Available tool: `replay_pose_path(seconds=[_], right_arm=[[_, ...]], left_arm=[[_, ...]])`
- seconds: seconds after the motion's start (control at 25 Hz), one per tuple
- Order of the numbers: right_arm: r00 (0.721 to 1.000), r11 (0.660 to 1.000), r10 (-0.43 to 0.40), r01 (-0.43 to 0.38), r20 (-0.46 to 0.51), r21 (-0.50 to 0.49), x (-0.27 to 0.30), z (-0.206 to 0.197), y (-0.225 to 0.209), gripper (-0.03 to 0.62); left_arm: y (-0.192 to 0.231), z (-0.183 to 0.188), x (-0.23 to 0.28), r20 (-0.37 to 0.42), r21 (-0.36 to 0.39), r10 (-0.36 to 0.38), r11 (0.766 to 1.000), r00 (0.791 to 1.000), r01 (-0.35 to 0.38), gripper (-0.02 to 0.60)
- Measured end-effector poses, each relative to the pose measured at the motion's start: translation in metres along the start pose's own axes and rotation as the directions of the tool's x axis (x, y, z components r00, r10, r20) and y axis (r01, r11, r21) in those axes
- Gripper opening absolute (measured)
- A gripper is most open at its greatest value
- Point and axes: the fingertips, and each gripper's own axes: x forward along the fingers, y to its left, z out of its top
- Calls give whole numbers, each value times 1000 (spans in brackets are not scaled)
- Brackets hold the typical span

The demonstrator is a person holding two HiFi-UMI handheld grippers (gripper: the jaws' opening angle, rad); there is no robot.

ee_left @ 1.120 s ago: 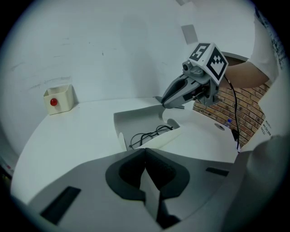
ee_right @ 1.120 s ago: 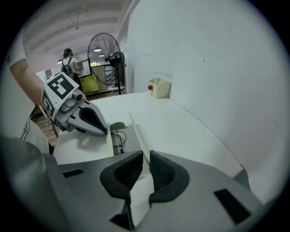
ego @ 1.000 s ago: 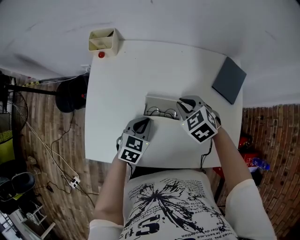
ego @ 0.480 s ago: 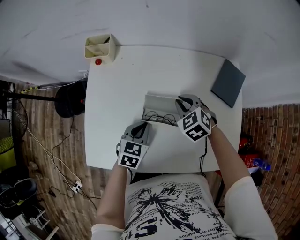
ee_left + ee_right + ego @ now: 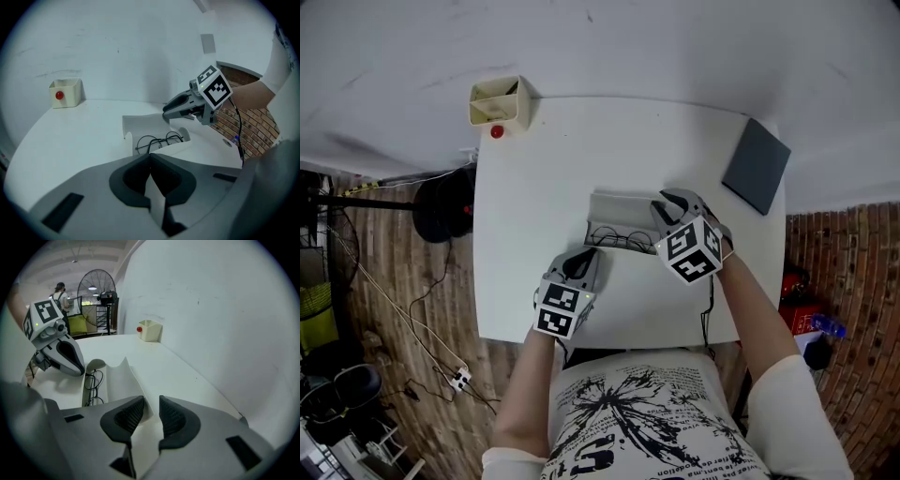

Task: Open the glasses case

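I find the glasses case open mid-table, toward the near edge. Left gripper pinches its near rim. Right gripper jaws are opening, slightly apart beside the raised lid.

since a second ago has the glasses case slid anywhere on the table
No. The glasses case lies just as far left of the grey pad as it did then.
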Motion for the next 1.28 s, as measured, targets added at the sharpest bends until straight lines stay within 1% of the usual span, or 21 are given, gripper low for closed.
replay_pose_path(seconds=[0.04, 0.08, 0.2, 0.28, 0.36, 0.52, 0.68, 0.8, 0.96, 1.12, 1.2, 1.28], right_arm=[[1000, 1000, -9, 9, 13, 18, -3, 2, -2, 123], [999, 999, -20, 19, 30, 36, -8, 5, -4, 121], [994, 993, -62, 53, 86, 101, -30, 14, -10, 91], [990, 986, -87, 69, 114, 149, -46, 17, -13, 56], [986, 978, -97, 70, 134, 196, -63, 20, -13, 15], [974, 962, -118, 63, 193, 266, -94, 27, -7, 15], [950, 949, -159, 72, 269, 307, -127, 34, -4, 15], [920, 936, -207, 87, 334, 342, -157, 41, -4, 15], [865, 917, -267, 93, 424, 389, -198, 50, -4, 15], [822, 915, -297, 99, 486, 391, -230, 57, -5, 15], [808, 920, -299, 102, 508, 379, -243, 59, -3, 14], [794, 922, -305, 109, 526, 371, -254, 61, -2, 14]], left_arm=[[1, 0, 0, 2, -9, -3, 1000, 1000, 3, 14], [2, -1, -1, 1, -19, -5, 1000, 1000, 5, 14], [5, -3, -7, -2, -39, 4, 999, 1000, -4, 14], [7, 0, -15, 9, -40, 16, 999, 1000, -16, 14], [8, 8, -24, 33, -29, 30, 999, 999, -29, 14], [2, 34, -47, 100, 13, 48, 999, 994, -50, 14], [-10, 67, -74, 185, 61, 61, 995, 981, -73, 14], [-20, 92, -95, 244, 106, 67, 990, 967, -95, 14], [-38, 125, -126, 322, 164, 52, 980, 945, -110, 14], [-60, 152, -154, 382, 242, 24, 962, 924, -125, 14], [-71, 165, -166, 422, 260, 10, 957, 907, -131, 14], [-79, 176, -177, 478, 262, -5, 955, 878, -137, 14]])
